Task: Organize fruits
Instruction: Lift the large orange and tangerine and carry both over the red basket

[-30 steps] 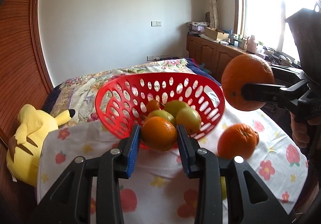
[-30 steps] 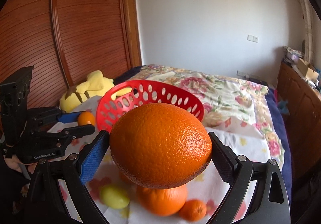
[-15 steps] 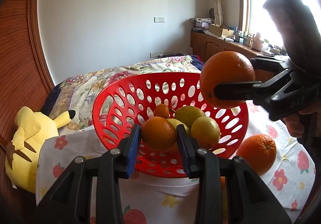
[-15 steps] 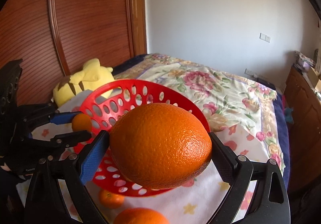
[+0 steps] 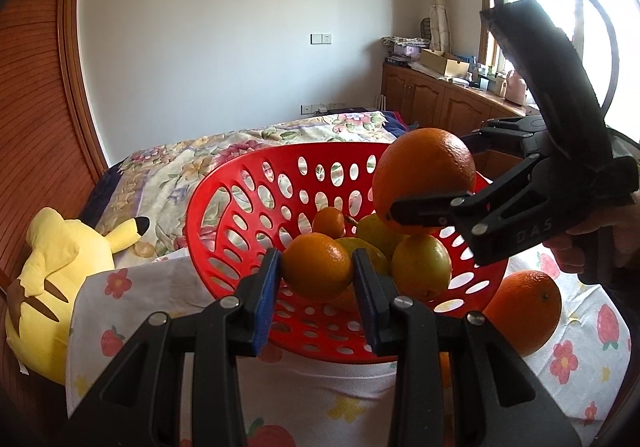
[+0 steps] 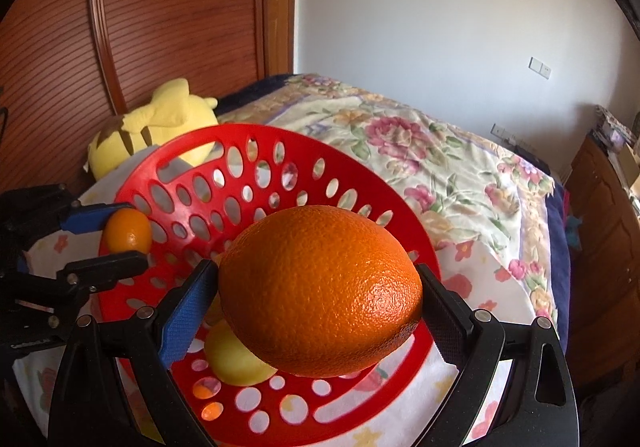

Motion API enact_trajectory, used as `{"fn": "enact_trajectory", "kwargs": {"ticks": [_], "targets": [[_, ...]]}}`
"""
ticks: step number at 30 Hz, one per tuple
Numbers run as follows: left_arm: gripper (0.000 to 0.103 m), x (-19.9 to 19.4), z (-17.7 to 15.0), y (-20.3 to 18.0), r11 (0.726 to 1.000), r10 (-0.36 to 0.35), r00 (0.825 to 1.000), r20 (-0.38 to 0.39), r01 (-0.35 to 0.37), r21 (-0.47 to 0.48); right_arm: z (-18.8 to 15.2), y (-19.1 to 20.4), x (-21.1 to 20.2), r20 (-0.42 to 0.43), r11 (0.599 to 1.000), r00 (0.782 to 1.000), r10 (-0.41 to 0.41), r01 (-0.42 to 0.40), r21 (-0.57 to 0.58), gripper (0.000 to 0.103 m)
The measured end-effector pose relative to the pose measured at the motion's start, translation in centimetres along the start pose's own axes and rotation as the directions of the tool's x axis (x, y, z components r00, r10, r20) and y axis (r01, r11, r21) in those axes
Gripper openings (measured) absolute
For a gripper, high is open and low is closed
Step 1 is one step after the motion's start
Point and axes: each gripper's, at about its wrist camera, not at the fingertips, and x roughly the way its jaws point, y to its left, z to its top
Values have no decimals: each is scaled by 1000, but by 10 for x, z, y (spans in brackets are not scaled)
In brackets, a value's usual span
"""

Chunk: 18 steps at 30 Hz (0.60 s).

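A red perforated basket (image 5: 240,215) stands on a flowered cloth and holds several yellow-green and orange fruits (image 5: 422,265). My left gripper (image 5: 316,271) is shut on a small orange (image 5: 318,267) and holds it over the basket's near rim. My right gripper (image 6: 320,295) is shut on a big orange (image 6: 320,291) and holds it above the basket (image 6: 192,151); it also shows in the left wrist view (image 5: 424,175). Another orange (image 5: 524,311) lies on the cloth right of the basket.
A yellow plush toy (image 5: 52,279) lies left of the basket against a wooden wardrobe (image 6: 120,27). A flowered bed quilt (image 6: 440,167) stretches behind the basket. A wooden cabinet (image 5: 440,103) with clutter runs under the window on the right.
Both grippers have moved in over the basket with their oranges. The big orange went from the right of the basket to above the fruits inside it.
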Motion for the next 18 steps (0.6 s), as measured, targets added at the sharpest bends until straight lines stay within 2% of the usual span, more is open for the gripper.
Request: {"fn": "enact_trajectory", "kwargs": {"ticks": [18], "targets": [[35, 0, -2, 1, 1000, 12, 1000, -7, -12, 0, 9, -15, 18, -49, 995, 998, 39, -34, 94, 98]]}}
